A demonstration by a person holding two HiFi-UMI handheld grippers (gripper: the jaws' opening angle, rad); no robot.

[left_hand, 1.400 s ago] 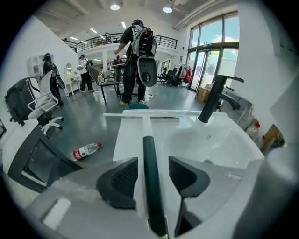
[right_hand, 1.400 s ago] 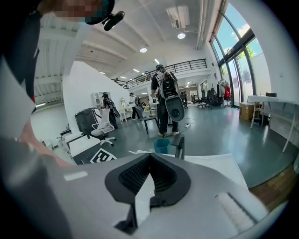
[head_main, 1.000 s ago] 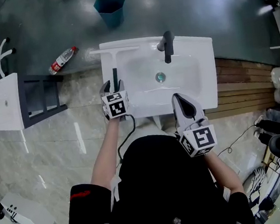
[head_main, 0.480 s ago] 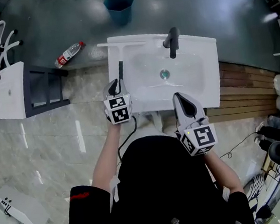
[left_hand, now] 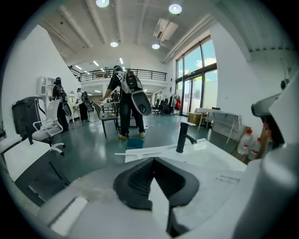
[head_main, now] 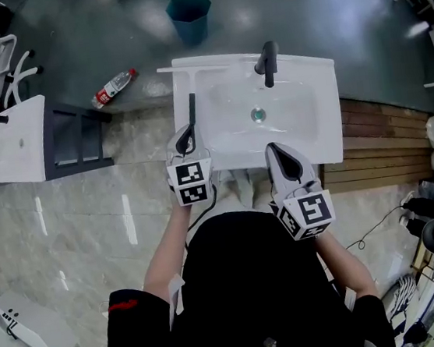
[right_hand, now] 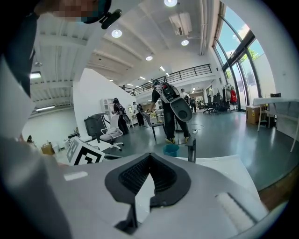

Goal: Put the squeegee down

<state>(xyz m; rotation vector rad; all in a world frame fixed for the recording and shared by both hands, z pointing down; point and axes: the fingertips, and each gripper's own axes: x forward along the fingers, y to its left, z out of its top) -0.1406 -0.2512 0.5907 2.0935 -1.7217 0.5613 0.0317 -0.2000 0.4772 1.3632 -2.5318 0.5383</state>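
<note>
The squeegee lies on the left rim of the white sink, its dark handle pointing toward me and its long white blade across the back left corner. My left gripper hovers just short of the handle's end, shut and empty. In the left gripper view the left gripper has its pads together, with the blade lying beyond them. My right gripper hangs over the sink's front edge, shut with nothing in it; the right gripper view shows the right gripper with pads closed.
A black faucet stands at the sink's back, and a drain sits in the basin. A teal bin and a plastic bottle are on the floor behind. A dark stand with a white slab is to the left, wooden boards to the right.
The left gripper's jaws stood open around the squeegee handle; they have shut and the gripper has lifted back toward me. The squeegee stays on the sink rim.
</note>
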